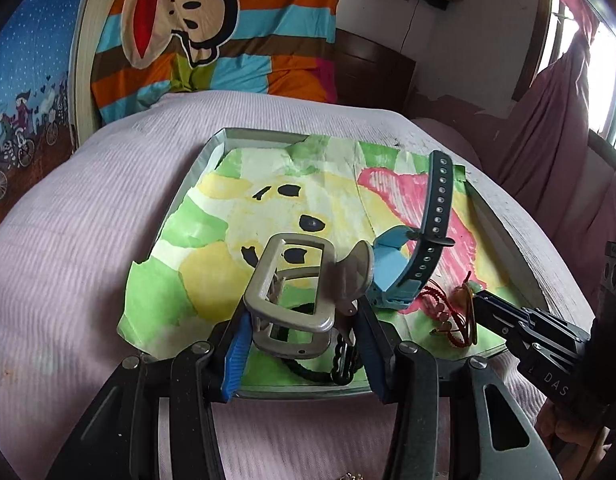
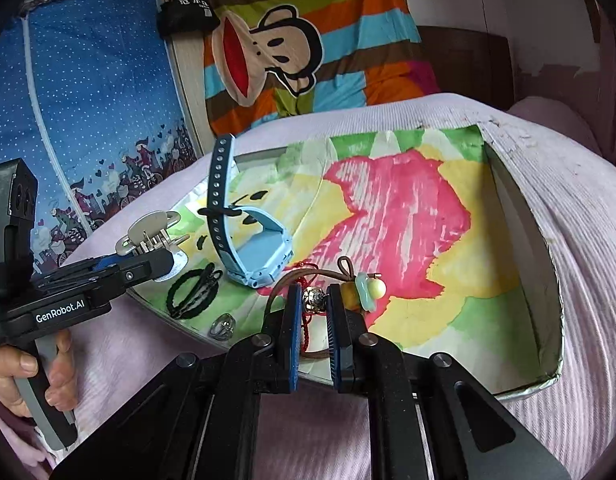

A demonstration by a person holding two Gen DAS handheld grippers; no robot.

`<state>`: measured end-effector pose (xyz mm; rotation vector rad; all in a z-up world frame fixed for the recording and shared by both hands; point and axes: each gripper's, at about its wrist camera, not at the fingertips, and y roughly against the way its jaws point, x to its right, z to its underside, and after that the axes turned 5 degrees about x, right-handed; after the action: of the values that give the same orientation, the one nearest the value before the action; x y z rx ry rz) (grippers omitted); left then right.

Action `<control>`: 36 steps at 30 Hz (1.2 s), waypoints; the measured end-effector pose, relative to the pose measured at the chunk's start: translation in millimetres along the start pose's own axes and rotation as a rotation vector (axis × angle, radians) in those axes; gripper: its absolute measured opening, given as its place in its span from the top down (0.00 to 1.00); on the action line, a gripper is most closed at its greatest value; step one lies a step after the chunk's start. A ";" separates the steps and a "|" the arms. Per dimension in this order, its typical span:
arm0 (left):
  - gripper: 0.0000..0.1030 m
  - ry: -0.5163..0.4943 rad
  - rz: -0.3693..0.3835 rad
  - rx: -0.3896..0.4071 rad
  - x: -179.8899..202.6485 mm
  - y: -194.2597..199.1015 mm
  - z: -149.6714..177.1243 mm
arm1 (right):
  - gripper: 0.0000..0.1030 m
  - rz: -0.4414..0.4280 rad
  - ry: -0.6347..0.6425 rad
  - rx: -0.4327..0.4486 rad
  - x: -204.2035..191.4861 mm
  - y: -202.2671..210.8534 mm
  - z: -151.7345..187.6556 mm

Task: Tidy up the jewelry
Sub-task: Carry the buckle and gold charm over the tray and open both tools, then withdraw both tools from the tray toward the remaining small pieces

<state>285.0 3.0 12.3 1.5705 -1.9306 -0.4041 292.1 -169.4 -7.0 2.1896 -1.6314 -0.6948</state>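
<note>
Spread on the bed [image 1: 68, 208], a shallow box [image 2: 519, 216] is already holding a watch [image 2: 264, 248], while the left gripper [image 1: 304, 320] jaws are clasping a hair clip [image 1: 292, 292] over it and the right gripper [image 2: 313, 312] jaws are pinching a cord bracelet [image 2: 347, 280], both seemingly still being placed.

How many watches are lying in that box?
1. The blue watch lies near the middle of the box, its dark strap sticking up, between the silver hair clip and the bracelets. None other shows, though the claws hide some of the floor.
</note>
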 end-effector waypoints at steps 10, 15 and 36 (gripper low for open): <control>0.55 -0.025 -0.001 -0.009 3.9 -0.1 3.2 | 0.89 0.032 0.039 -0.068 -9.5 -19.1 -1.4; 0.41 0.007 0.005 0.021 -0.8 12.0 7.0 | 0.89 0.035 0.040 -0.051 -7.2 -11.5 0.4; 0.00 0.023 -0.022 0.366 -10.9 113.1 45.2 | 0.10 0.066 0.030 0.364 -24.3 102.8 32.9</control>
<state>170.7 35.4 40.8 1.8140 -2.0546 -0.0392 186.1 -175.5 24.4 2.3587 -1.9297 -0.3662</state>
